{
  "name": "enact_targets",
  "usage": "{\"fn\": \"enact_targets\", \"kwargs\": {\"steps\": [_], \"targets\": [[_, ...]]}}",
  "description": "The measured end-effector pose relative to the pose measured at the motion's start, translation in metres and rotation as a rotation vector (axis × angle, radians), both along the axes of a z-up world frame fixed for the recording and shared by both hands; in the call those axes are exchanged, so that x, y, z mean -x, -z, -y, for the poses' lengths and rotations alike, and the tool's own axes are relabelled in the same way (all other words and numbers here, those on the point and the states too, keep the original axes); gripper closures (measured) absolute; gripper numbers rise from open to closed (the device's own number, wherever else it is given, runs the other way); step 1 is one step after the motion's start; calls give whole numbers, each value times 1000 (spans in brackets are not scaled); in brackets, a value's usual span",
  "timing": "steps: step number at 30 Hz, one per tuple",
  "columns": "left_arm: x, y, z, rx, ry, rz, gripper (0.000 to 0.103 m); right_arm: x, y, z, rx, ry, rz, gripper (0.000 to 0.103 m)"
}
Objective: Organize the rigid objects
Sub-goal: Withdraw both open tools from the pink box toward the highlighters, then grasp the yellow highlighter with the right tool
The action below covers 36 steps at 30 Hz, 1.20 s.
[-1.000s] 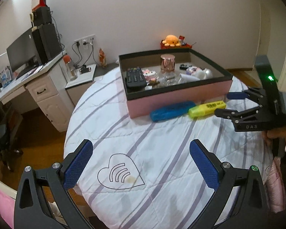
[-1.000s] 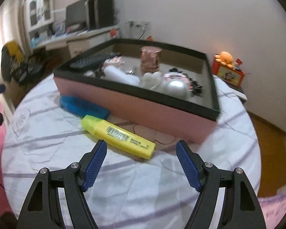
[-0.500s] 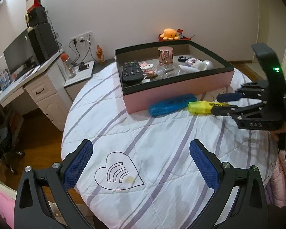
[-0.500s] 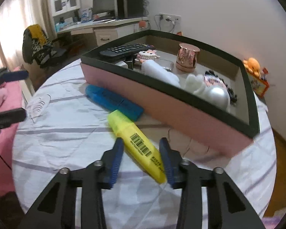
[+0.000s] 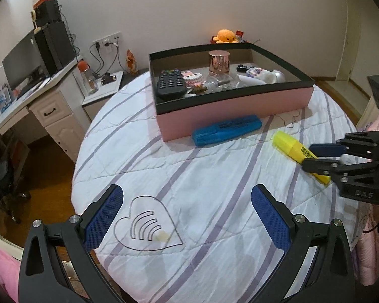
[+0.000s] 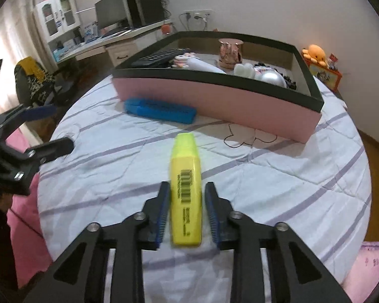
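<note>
Yellow highlighter (image 6: 186, 189) sits between the blue-padded fingers of the right gripper (image 6: 187, 207), which are closing on its barcoded barrel above the striped tabletop (image 5: 214, 176). The left gripper (image 5: 187, 217) hovers with its fingers wide apart and empty. A blue highlighter (image 5: 227, 130) lies against the pink storage box (image 5: 235, 108) holding a remote control (image 5: 170, 82).

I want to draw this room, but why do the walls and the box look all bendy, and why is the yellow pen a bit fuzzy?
Both wrist views use fisheye lenses, so edges bow and dark corners ring each picture: the box rim curves in the left wrist view. In the right wrist view the yellow highlighter looks slightly smeared, probably motion, between the closing jaws of the right gripper; the window side glares white.
</note>
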<state>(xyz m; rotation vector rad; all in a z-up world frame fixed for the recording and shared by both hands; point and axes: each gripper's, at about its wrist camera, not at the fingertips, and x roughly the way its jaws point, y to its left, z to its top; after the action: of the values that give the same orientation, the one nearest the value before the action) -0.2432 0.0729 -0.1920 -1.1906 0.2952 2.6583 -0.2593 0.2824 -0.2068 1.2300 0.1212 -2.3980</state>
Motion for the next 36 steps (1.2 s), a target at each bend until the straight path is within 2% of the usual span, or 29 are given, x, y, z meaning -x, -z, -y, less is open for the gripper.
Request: {"fn": "enact_targets", "kwargs": {"steps": [2, 4, 6, 10, 15, 22, 32, 36], "targets": [[1, 1, -4, 0, 6, 0, 1, 3, 5, 4, -11, -7, -13, 70], [5, 2, -8, 4, 11, 7, 1, 0, 6, 4, -27, -2, -42, 76], [7, 4, -11, 16, 14, 9, 1, 1, 5, -7, -43, 67, -51, 76], [11, 7, -13, 17, 21, 15, 1, 7, 4, -38, 9, 141, -32, 76], [20, 6, -11, -25, 13, 15, 1, 8, -2, -39, 60, 131, -29, 76], [51, 5, -31, -138, 4, 59, 1, 14, 0, -37, 68, 125, -21, 75], [83, 23, -74, -122, -8, 112, 1, 16, 8, -53, 97, 119, -10, 75], [91, 25, -81, -91, -43, 96, 1, 18, 9, -54, 108, 105, -12, 75]]}}
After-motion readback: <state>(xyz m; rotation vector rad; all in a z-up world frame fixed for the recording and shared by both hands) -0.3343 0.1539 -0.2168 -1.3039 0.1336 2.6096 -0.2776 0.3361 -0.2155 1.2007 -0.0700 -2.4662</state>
